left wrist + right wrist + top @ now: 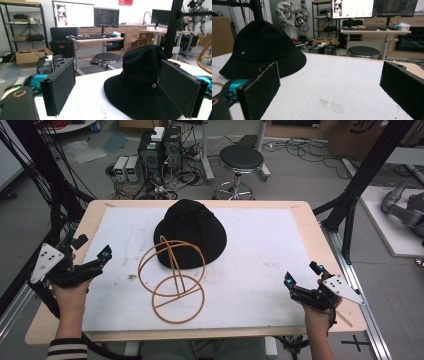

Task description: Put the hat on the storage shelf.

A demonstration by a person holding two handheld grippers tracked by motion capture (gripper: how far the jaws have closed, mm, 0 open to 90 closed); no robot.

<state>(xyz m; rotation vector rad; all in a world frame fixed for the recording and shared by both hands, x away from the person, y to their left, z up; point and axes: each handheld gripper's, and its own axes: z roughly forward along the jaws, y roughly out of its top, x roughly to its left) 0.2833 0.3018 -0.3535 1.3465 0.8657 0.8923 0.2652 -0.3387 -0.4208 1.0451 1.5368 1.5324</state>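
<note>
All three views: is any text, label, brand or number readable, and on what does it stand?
"SF)", partly legible, on the cardboard box under the far desk in the left gripper view; a shape drawn round it cuts the letters.
Left monitor and dark monitor: content too small to read.
Red sign on the wall: blurred, cut off.
Black hat: no label seen.

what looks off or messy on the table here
The white mat has brownish stains left of the wire hat stand. The black bucket hat sits on the mat, not on the stand, its brim behind the hoops. Nothing looks spilled or broken.
</note>
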